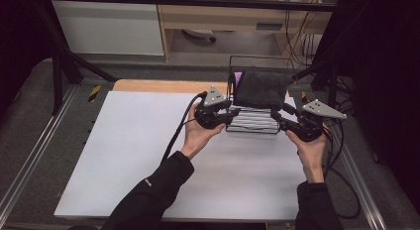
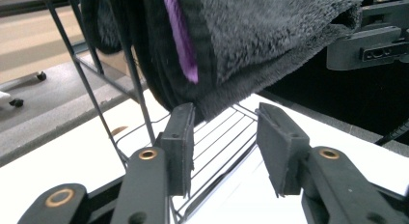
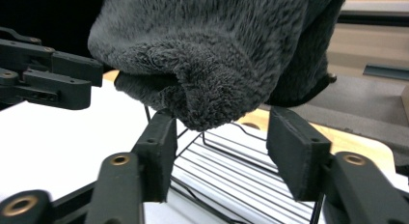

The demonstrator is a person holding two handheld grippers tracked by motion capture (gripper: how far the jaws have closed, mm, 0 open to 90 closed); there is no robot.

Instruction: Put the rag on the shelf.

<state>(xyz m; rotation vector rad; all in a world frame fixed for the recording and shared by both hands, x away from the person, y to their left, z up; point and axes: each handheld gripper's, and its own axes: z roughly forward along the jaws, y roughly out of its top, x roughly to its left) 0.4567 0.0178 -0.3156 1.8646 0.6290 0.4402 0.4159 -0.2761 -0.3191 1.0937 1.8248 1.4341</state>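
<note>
Fleecy dark grey cloth, a folded towel (image 1: pixel 261 88) with a strip of purple (image 2: pixel 181 35) tucked among its layers, hangs over the top bar of the wire rack (image 1: pixel 253 122) straight ahead of both your grippers. Your left gripper (image 1: pixel 232 112) sits at the towel's left end and your right gripper (image 1: pixel 278 116) at its right end, so the towel's long axis runs from one gripper across to the other, and each hand is about equally near its own end.

In the left gripper view the jaws stand partly apart and hold nothing; the towel's lower fold (image 2: pixel 231 96) hangs just above and beyond the left pad (image 2: pixel 179 147). In the right gripper view the jaws are likewise partly open and empty, with the rounded corner (image 3: pixel 207 108) of the towel drooping just above the gap between them.

To grip again, you would need to lift each gripper a little towards the cloth.

No brand, label or readable writing shows on the towel, rack or grippers.
</note>
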